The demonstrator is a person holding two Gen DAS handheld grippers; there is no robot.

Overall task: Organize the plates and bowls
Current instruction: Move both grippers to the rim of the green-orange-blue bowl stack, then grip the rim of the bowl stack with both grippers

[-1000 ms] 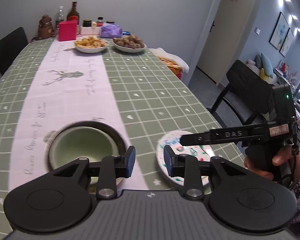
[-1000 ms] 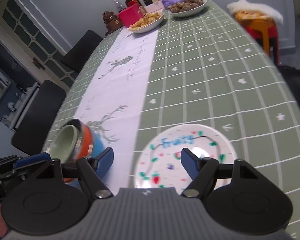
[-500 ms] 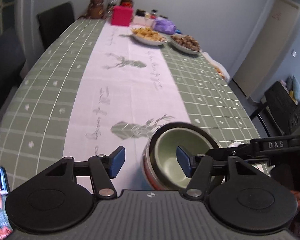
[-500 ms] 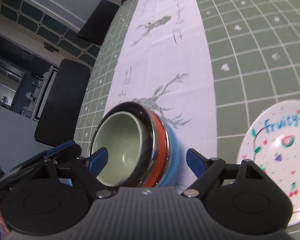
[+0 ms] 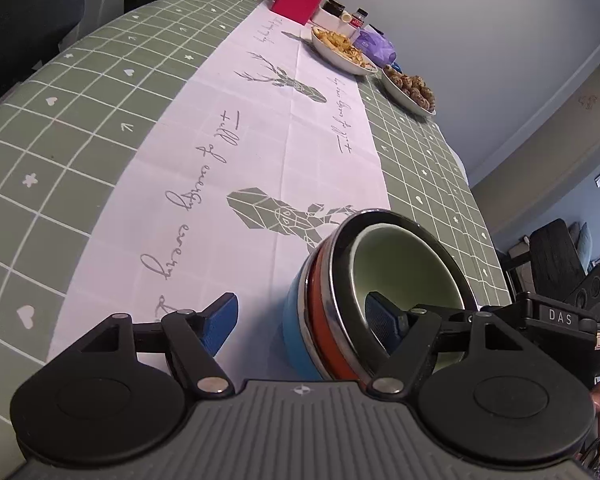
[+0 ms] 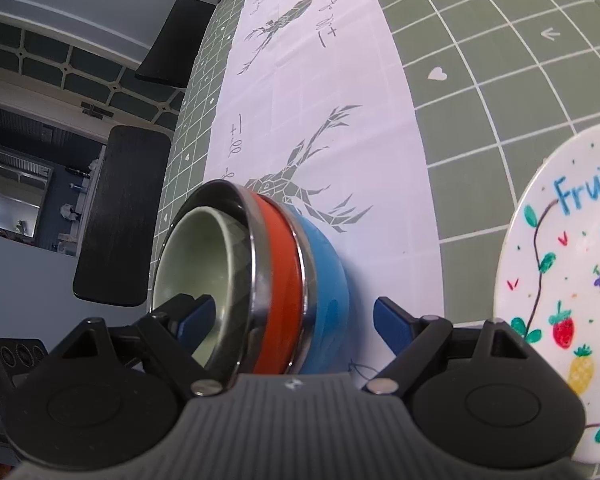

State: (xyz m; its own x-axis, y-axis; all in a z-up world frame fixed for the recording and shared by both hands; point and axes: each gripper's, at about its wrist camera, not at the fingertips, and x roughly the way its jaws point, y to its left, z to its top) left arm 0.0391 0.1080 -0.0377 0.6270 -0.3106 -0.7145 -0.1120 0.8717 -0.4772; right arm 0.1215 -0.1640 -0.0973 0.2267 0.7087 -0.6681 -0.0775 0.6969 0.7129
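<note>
The white plate (image 6: pixel 568 300) carries the blue hand-painted word "Fruit", cut off at the picture's edge, among painted fruits. A black device (image 5: pixel 556 322) at the right of the left wrist view bears the white letters "DAS". Cursive script runs along the white table runner (image 5: pixel 284 128), too stylised to read.

Desk (image 5: pixel 80 92) — green grid-pattern cloth, white deer-print runner (image 5: pixel 260 152) down the middle. On the runner: nested bowl stack (image 5: pixel 340 300), blue outermost, then orange, pale green innermost. On the cloth beside it: white fruit-painted plate (image 6: pixel 560 280). Far end — two food dishes (image 5: pixel 342 50), pink box (image 5: pixel 298 2), bottles.
</note>
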